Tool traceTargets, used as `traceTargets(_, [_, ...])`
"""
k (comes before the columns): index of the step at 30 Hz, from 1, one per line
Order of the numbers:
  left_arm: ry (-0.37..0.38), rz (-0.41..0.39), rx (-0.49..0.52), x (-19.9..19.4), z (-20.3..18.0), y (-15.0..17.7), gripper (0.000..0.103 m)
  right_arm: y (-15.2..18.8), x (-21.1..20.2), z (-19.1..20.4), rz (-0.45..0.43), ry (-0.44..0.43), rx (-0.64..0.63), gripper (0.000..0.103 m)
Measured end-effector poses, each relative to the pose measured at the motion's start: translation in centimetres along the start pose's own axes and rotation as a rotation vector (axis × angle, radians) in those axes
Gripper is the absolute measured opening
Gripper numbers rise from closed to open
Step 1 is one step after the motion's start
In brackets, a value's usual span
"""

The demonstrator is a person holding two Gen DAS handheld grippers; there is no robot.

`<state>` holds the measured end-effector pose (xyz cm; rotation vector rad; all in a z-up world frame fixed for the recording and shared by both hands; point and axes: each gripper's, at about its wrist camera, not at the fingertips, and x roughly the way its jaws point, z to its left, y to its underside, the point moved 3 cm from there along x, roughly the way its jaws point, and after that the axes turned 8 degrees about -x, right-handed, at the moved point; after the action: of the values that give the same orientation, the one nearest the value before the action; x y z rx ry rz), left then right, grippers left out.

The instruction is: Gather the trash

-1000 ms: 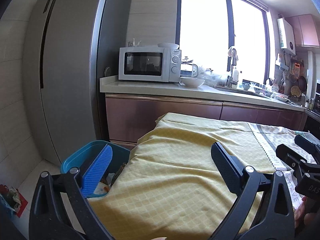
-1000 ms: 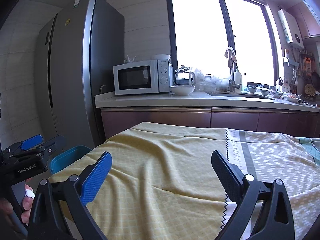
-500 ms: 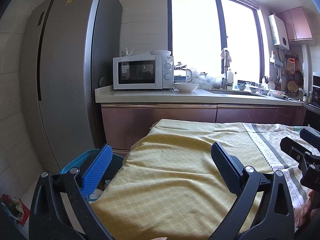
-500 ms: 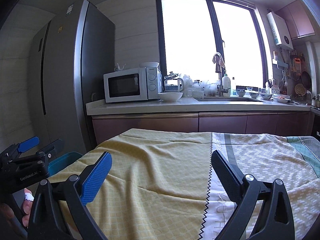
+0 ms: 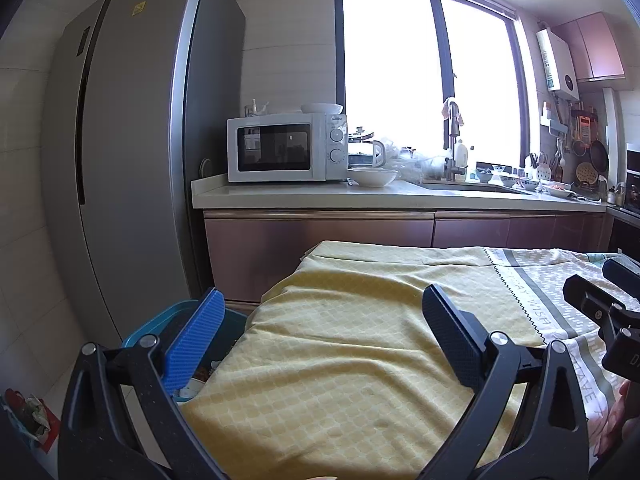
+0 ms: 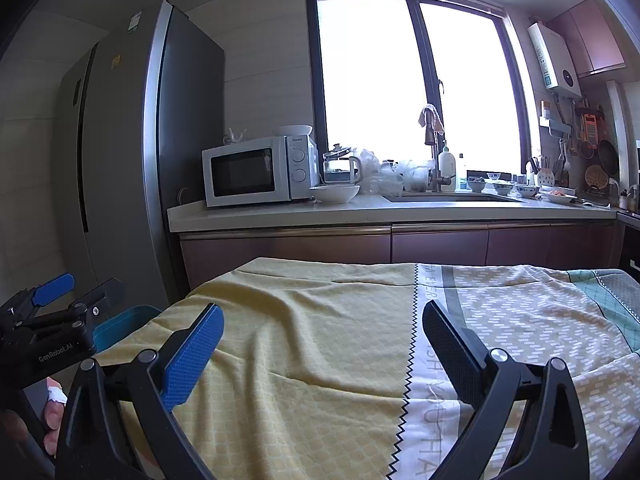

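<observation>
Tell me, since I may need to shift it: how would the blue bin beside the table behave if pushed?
The blue bin looks like thin plastic, so probably light and easy to slide on the tiled floor. It seems to hold only some scraps, so it might tip if pushed high. The tablecloth drapes near its rim and could snag.

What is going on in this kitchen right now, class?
A person holds the left gripper and the right gripper above a table draped in a yellow cloth. Both sets of jaws are open and empty. A blue bin with some trash inside stands on the floor at the table's left end, beside the fridge.
</observation>
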<state>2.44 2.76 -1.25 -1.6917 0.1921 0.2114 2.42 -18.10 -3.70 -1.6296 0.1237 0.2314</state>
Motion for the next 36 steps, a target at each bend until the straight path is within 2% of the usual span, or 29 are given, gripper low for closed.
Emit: traceTargets(36, [-0.008,-0.004,0.0,-0.08,-0.27,0.23,0.097,0.15,0.09,-0.76,0.003,0.013,0.013,0.096])
